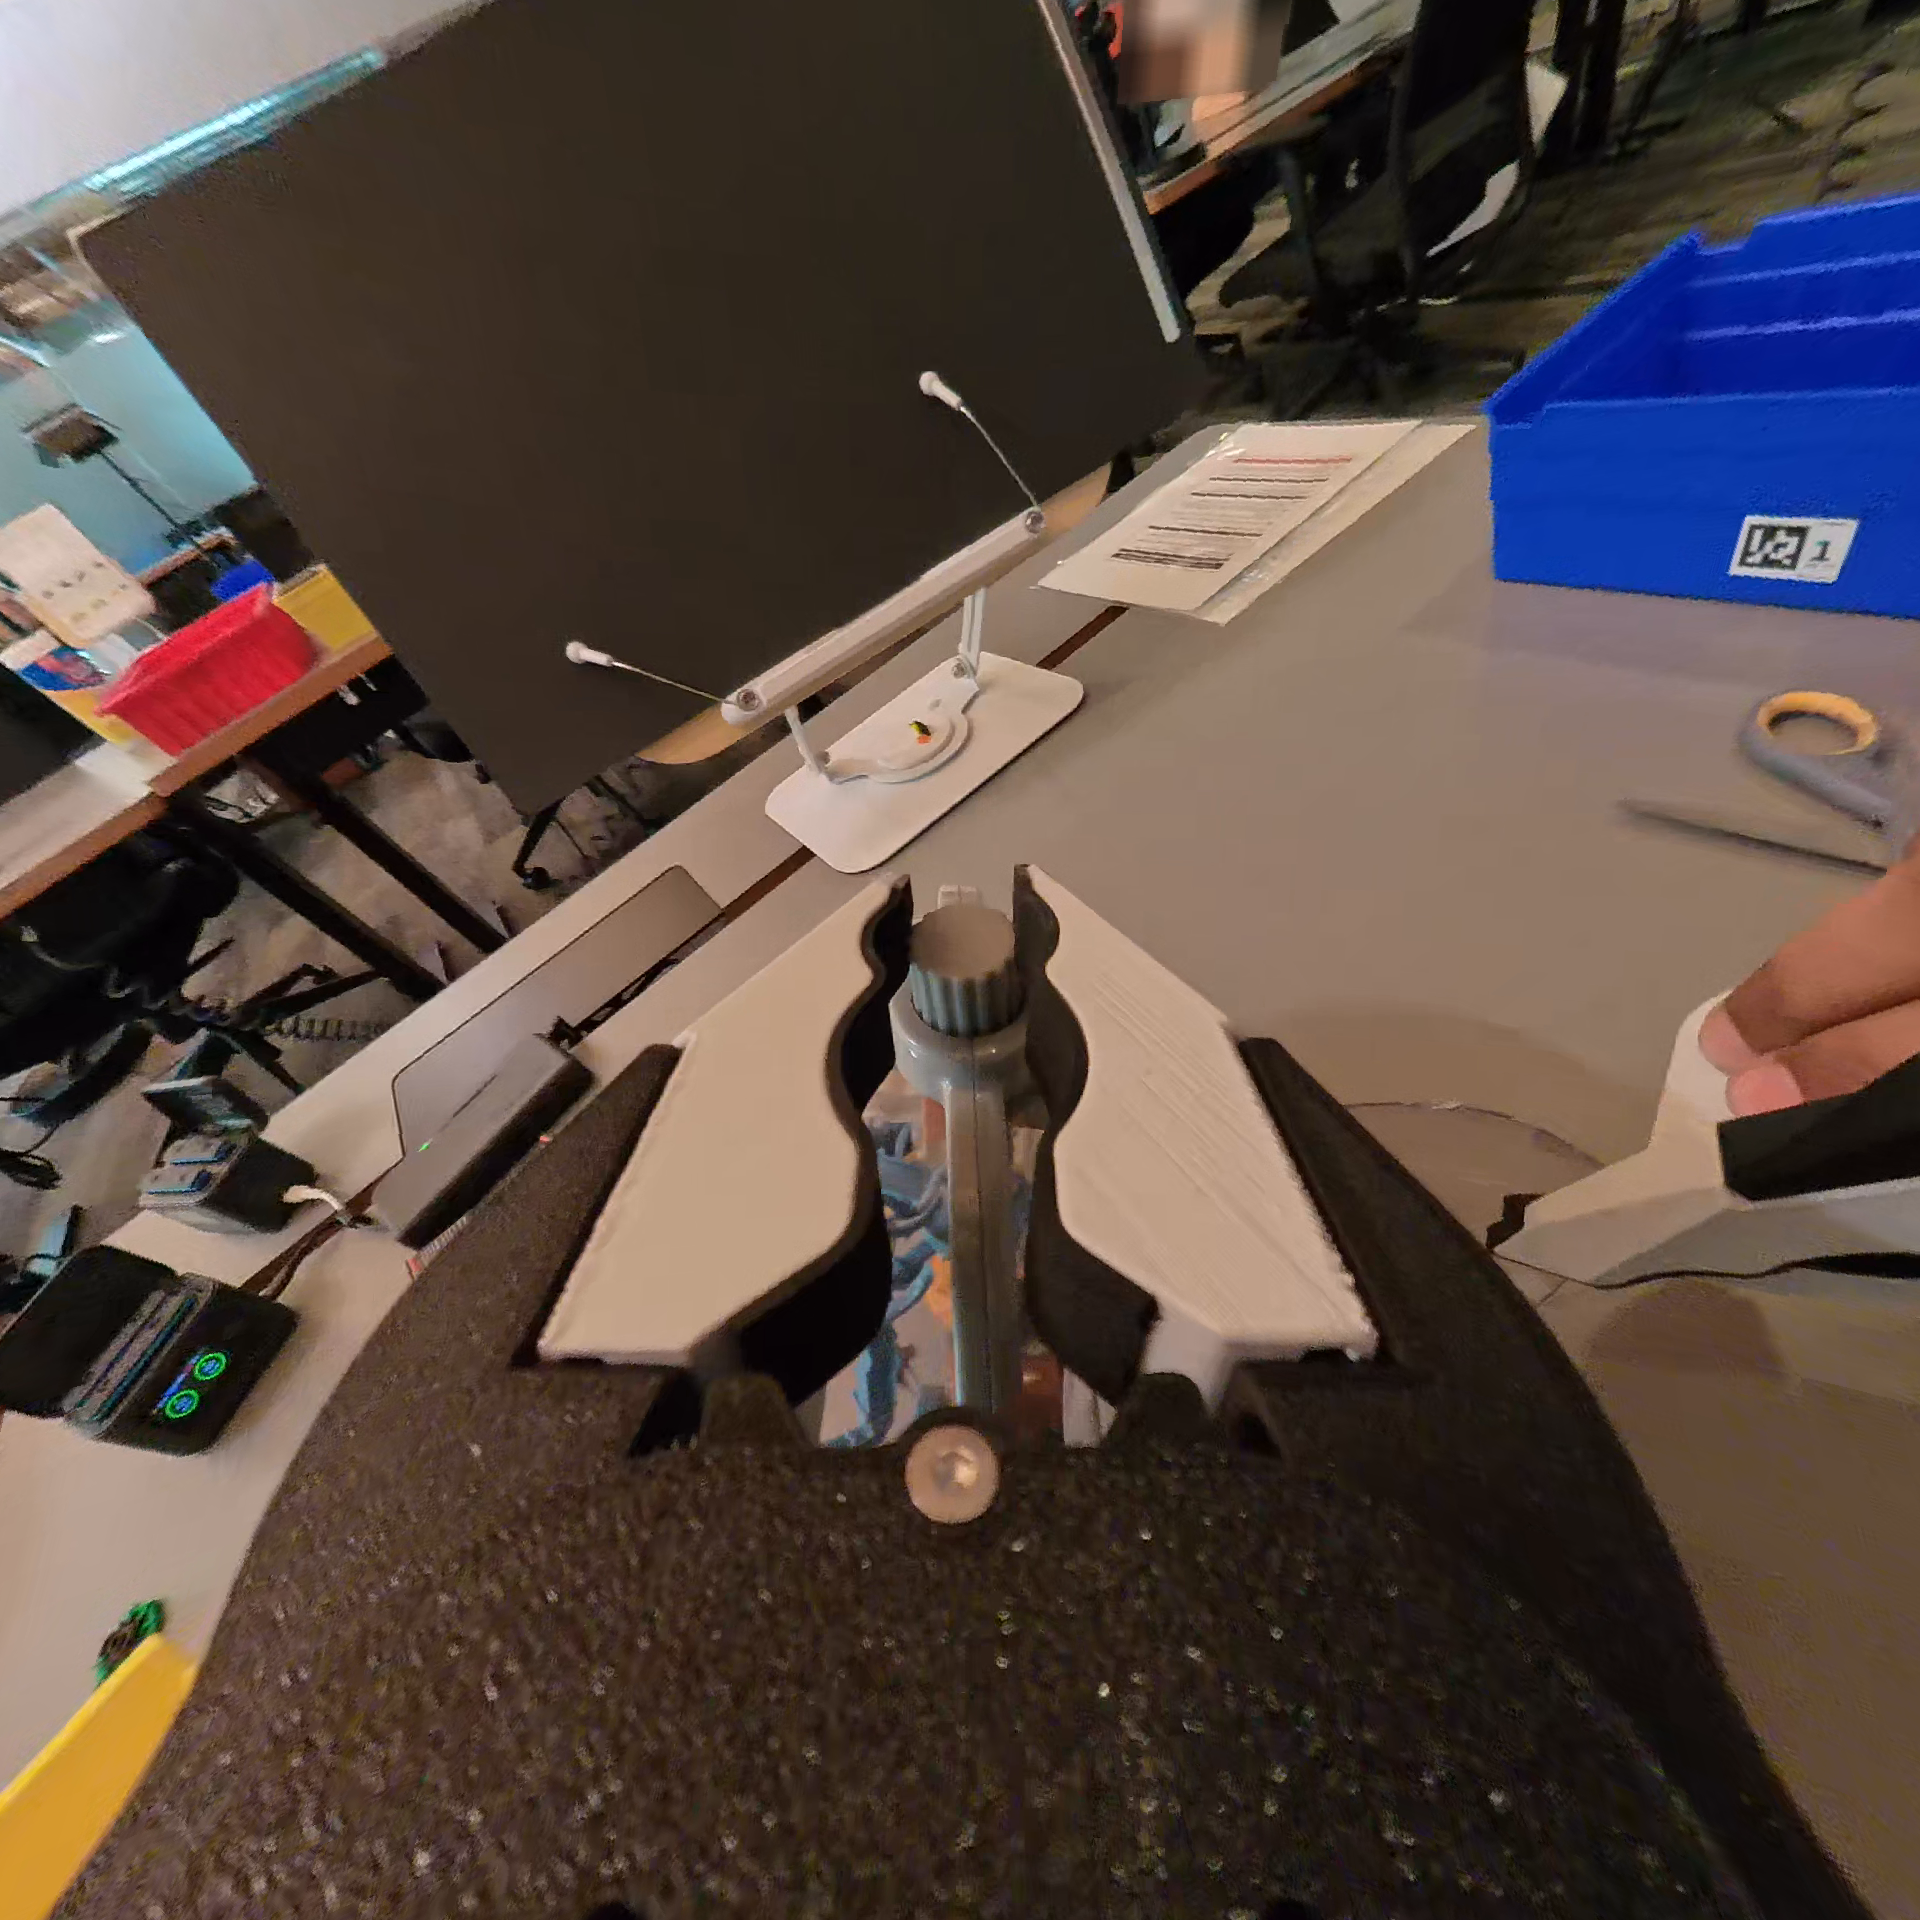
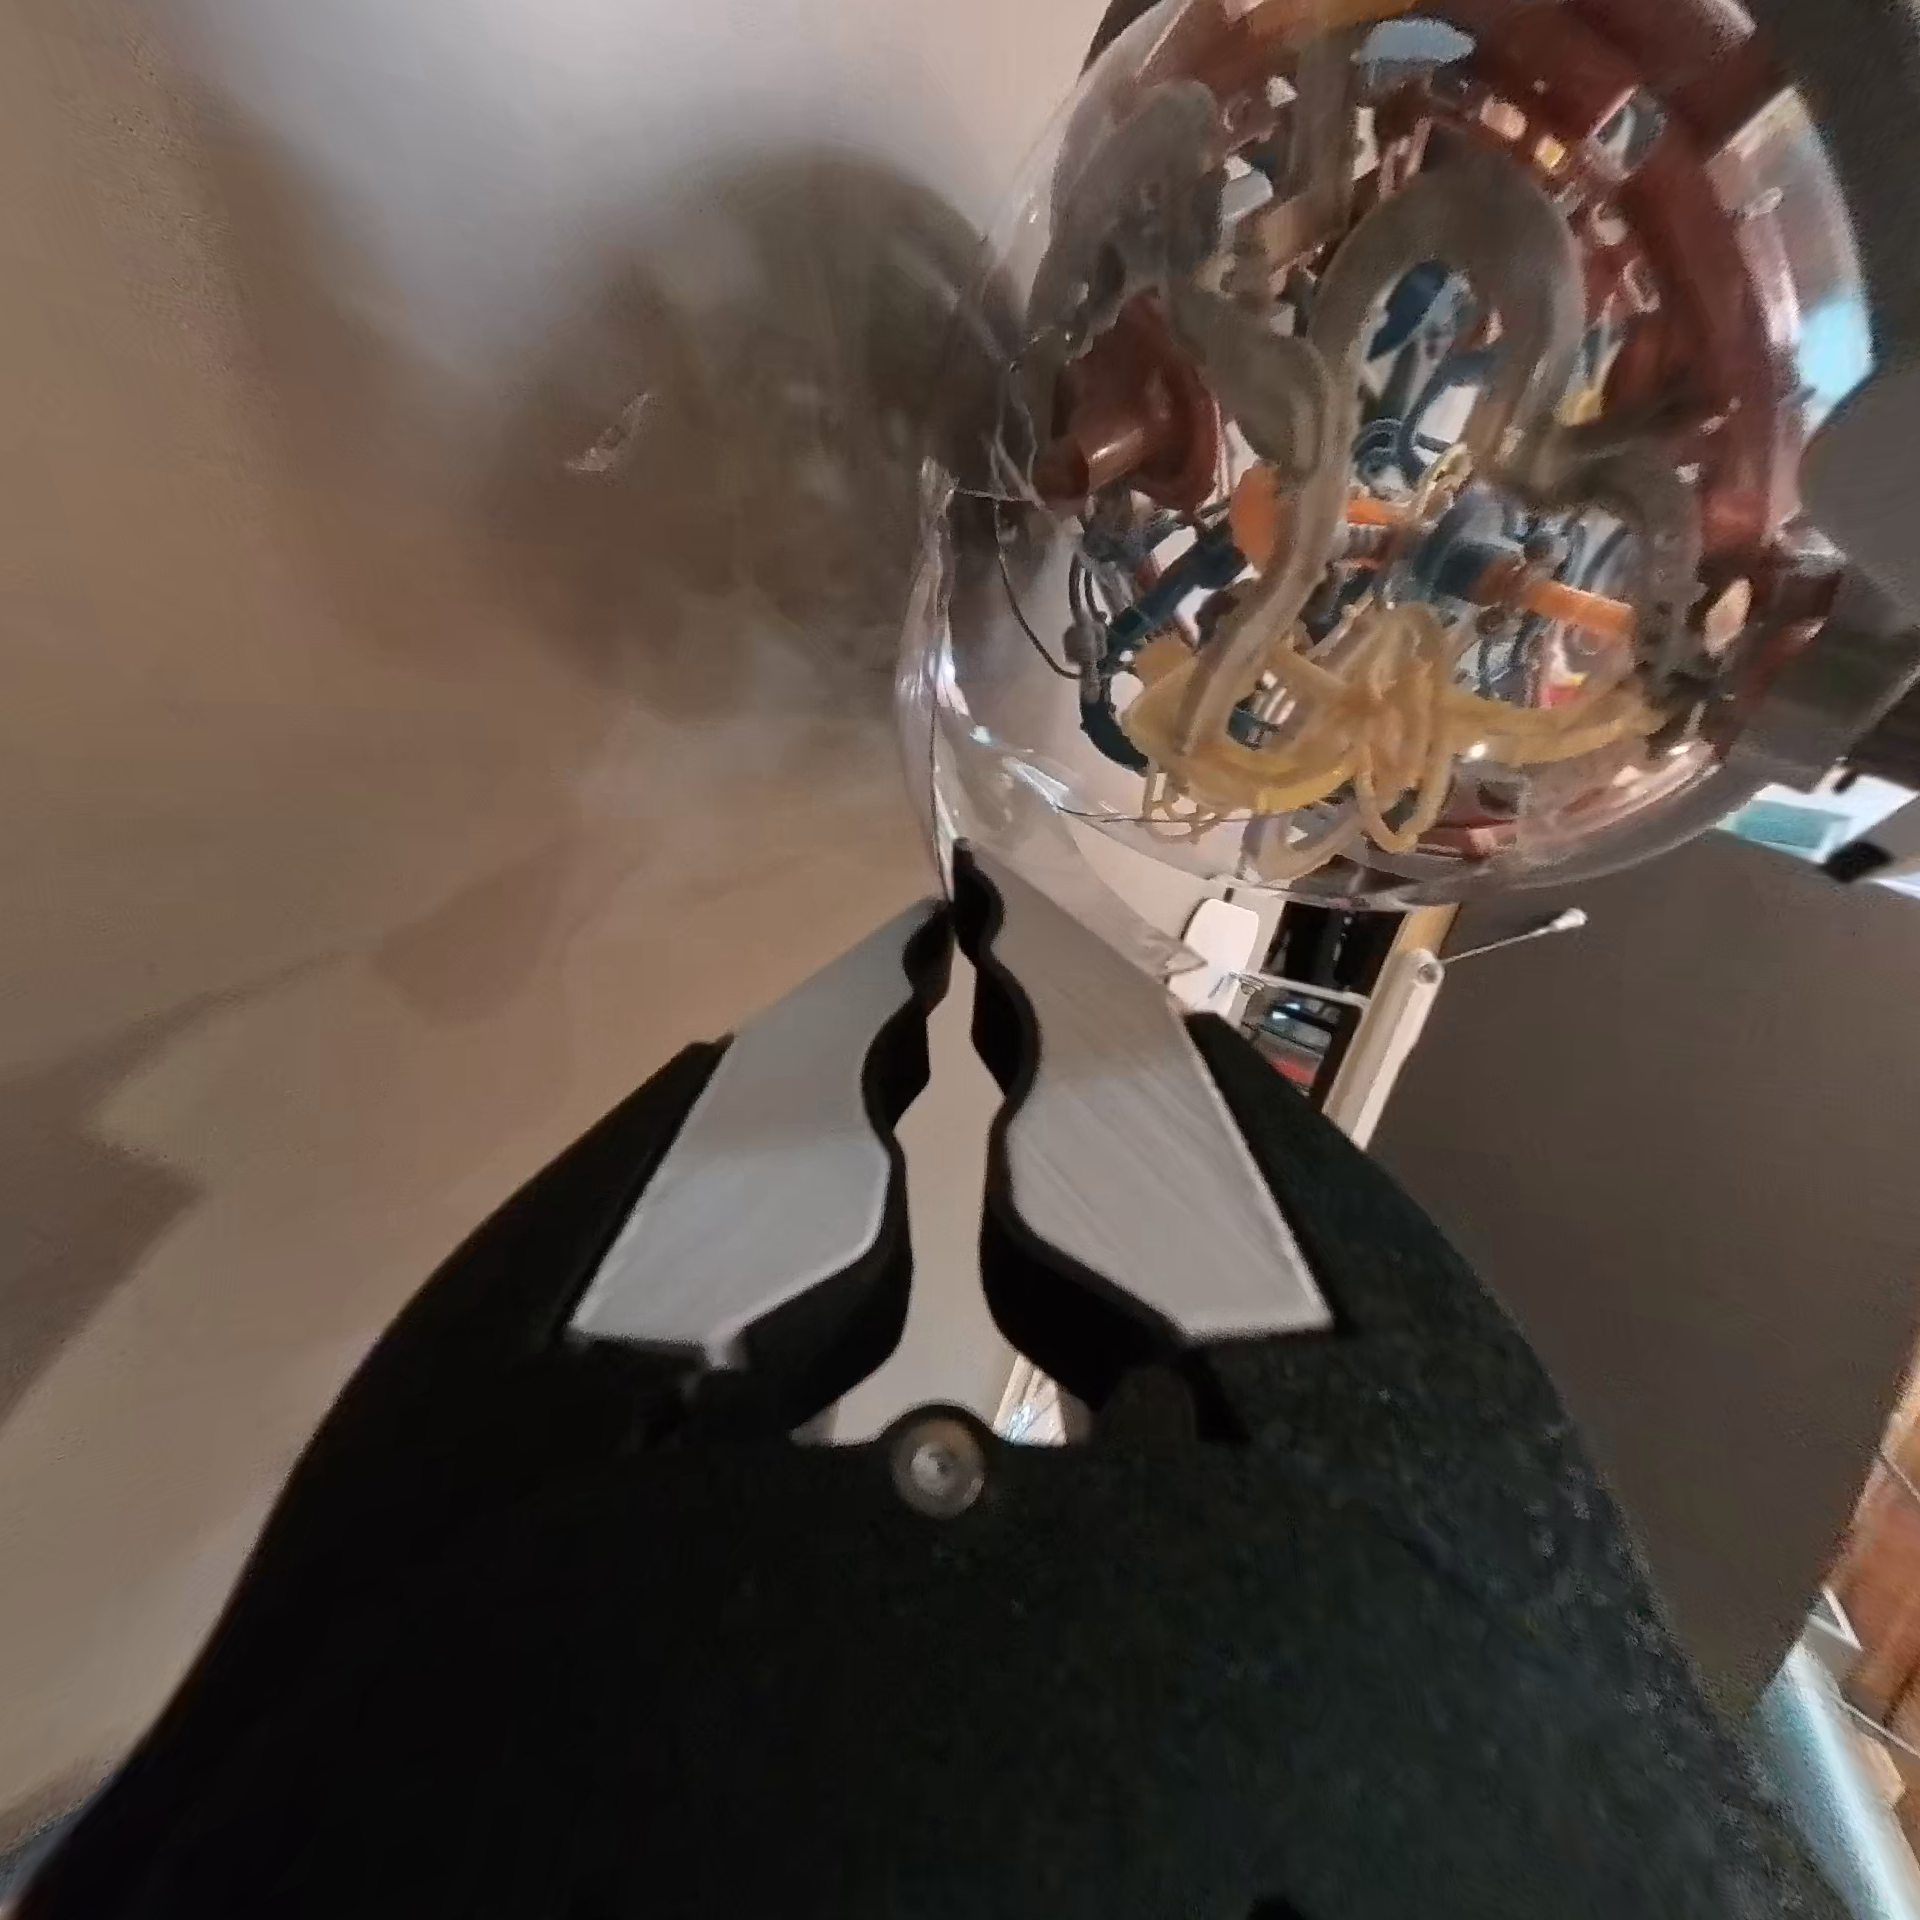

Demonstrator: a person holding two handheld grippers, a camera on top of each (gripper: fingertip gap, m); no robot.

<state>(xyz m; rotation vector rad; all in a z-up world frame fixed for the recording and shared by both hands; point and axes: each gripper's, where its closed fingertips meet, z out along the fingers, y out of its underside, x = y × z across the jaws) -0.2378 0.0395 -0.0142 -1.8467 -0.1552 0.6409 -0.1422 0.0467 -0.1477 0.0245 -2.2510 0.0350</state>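
Left wrist view. Left gripper (image 1: 961,935) over the grey table (image 1: 1351,831). Jaws narrow, closed on the ribbed grey knob (image 1: 964,961) of a clear maze ball (image 1: 914,1247); a grey bar runs from the knob back toward the gripper body. Through the gap below, clear shell with blue and orange track inside. Right of it, near edge: the right gripper (image 1: 1527,1226), white fingers lying low against the clear shell, with a hand (image 1: 1829,1008) gripping its body. Far centre: white stand (image 1: 914,748) with a long bar and two thin rods tipped in white. Behind it a dark board (image 1: 623,416). Far right: blue bin (image 1: 1714,436) carrying a square printed tag; left of the bin a printed sheet (image 1: 1226,520) in a clear sleeve. Right edge: grey scissors (image 1: 1829,769) flat on the table. Left, off the table edge: red basket (image 1: 208,665) on another desk, and a black box (image 1: 145,1351) with green lights.

Right wrist view. Right gripper (image 2: 961,904), jaws nearly closed; fingertips meet at the lower left edge of the clear maze ball (image 2: 1403,468). Whether they pinch a lip of the shell or only touch it, cannot tell. Ball fills the upper right; inside, brown, grey, yellow and blue tracks. Its shadow falls on the pale surface to the left. Image is motion-blurred on the left.
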